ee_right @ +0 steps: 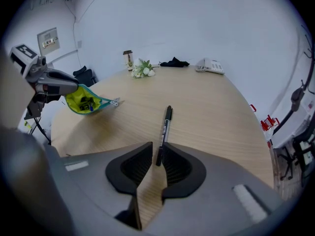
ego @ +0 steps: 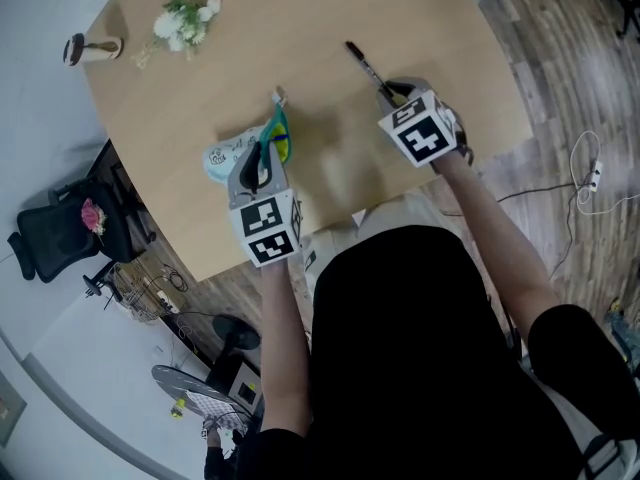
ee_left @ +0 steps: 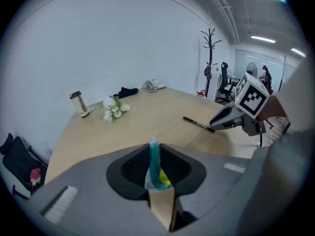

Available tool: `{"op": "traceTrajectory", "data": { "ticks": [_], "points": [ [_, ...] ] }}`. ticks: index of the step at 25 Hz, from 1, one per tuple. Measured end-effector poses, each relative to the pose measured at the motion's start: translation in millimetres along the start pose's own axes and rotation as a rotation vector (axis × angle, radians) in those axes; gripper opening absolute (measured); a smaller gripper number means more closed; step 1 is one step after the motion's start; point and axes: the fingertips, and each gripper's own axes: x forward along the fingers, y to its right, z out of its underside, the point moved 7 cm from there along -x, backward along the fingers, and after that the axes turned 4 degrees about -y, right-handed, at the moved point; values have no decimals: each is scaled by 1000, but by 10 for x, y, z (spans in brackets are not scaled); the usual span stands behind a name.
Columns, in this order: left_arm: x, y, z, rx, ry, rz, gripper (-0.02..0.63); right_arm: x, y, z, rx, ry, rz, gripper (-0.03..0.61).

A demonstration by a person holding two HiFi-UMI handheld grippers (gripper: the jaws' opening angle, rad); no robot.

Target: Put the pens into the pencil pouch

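A black pen (ego: 364, 68) (ee_right: 165, 127) (ee_left: 198, 124) lies on the round wooden table (ego: 300, 38). My right gripper (ego: 396, 96) (ee_right: 155, 160) (ee_left: 213, 125) is down at the pen's near end. Its jaws stand apart, the pen's tip lies between them close to the right pad, and a gap shows on the left side. My left gripper (ego: 271, 146) (ee_left: 155, 165) (ee_right: 74, 90) is shut on the teal zip edge of the pencil pouch (ego: 228, 156) (ee_left: 156, 173) (ee_right: 86, 102). The pouch hangs open just above the table, showing a yellow lining and several pens inside.
A small bunch of white flowers (ego: 185, 20) (ee_right: 143, 69) and a cup (ego: 90, 50) sit at the table's far side. A phone (ee_right: 210, 67) and a black cloth (ee_right: 174, 62) lie near the far edge. A black office chair (ego: 50, 238) stands left of the table.
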Motion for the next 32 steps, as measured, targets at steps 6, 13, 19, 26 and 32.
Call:
{"op": "traceTrajectory", "data": {
  "ticks": [6, 13, 19, 26, 32],
  "points": [
    [-9, -7, 4, -7, 0, -5, 58, 94, 7, 43, -17, -23, 16, 48],
    [-40, -14, 7, -19, 3, -13, 58, 140, 70, 90, -17, -41, 40, 48],
    [-59, -13, 14, -29, 7, -18, 57, 162, 87, 113, -17, -44, 27, 48],
    [-69, -30, 1, -34, 10, -25, 57, 156, 101, 117, 6, -32, 21, 46],
    [-78, -52, -12, -38, 14, -28, 57, 96, 63, 58, 7, -13, -31, 46]
  ]
}}
